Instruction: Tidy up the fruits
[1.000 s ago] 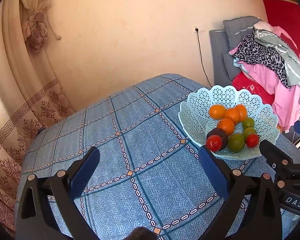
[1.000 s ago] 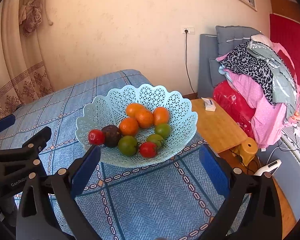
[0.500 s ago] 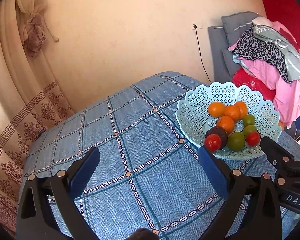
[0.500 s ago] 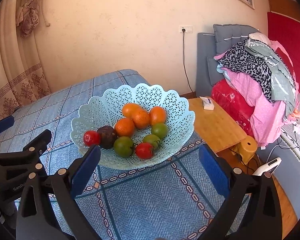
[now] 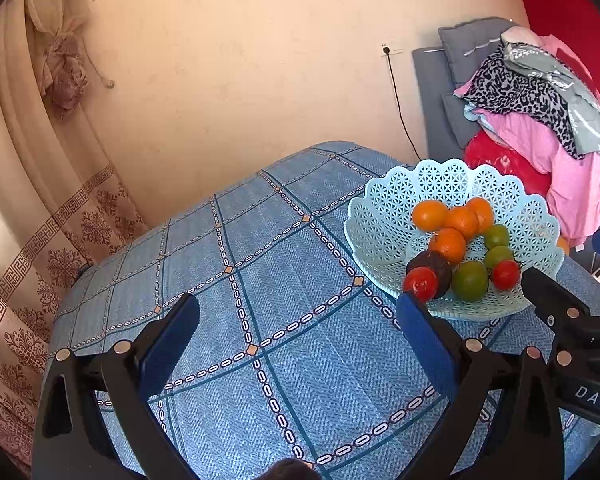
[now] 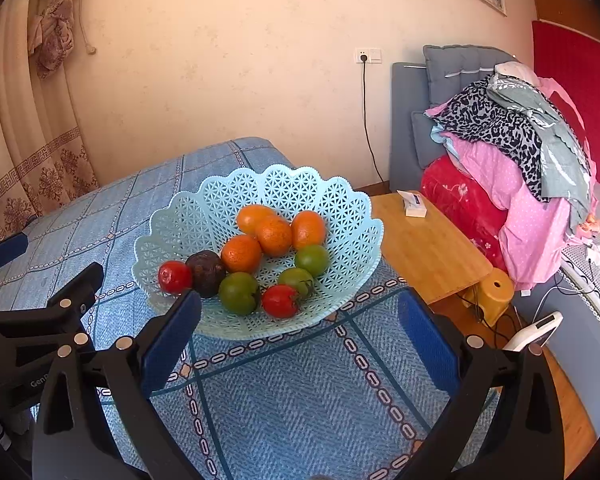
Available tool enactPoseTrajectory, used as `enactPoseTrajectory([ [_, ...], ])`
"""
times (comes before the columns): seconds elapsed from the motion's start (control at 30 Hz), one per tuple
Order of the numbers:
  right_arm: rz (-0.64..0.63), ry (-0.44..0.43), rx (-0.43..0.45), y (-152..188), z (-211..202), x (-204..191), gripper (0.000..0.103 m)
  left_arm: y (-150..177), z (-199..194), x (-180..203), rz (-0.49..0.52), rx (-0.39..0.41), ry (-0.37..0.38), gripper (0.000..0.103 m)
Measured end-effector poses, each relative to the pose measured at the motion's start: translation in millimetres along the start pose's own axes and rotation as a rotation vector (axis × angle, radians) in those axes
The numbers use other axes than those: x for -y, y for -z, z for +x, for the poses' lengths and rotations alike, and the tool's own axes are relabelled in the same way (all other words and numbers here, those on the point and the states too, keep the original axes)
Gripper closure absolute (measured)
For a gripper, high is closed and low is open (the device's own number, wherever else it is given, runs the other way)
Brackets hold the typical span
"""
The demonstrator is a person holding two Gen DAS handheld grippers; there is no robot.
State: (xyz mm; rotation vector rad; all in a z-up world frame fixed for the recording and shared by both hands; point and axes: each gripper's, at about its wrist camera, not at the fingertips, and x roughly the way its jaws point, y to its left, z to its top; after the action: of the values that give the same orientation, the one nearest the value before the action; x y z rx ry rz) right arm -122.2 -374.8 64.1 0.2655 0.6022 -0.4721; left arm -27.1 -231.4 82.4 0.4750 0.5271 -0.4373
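1. Right claw (image 6: 300,334) spread apart, empty, hovering before the basket (image 6: 204,216); left claw (image 5: 298,338) likewise apart over bare worktop (image 5: 260,272).
2. Basket sat near the worktop's right edge.
3. Red tomato (image 6: 280,301) nearest: likely soft, smooth; grip across its middle, gently.

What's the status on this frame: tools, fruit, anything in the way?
Left tool open, empty. Right tool open, empty. Fruit in the basket. Nothing blocking.
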Motion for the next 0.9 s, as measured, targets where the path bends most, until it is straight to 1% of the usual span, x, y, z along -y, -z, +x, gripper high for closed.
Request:
enactPoseTrajectory([
  [0.77, 0.001, 0.0, -0.001, 1.0, 0.5, 2.1, 0.003, 3.7, 0.3, 4.0, 0.026, 0.017, -0.011, 0.005],
  [0.9, 0.001, 0.0, -0.001, 0.9, 0.4, 1.9, 0.003, 3.4, 0.9, 1.8, 0.011, 0.001, 0.002, 0.005],
])
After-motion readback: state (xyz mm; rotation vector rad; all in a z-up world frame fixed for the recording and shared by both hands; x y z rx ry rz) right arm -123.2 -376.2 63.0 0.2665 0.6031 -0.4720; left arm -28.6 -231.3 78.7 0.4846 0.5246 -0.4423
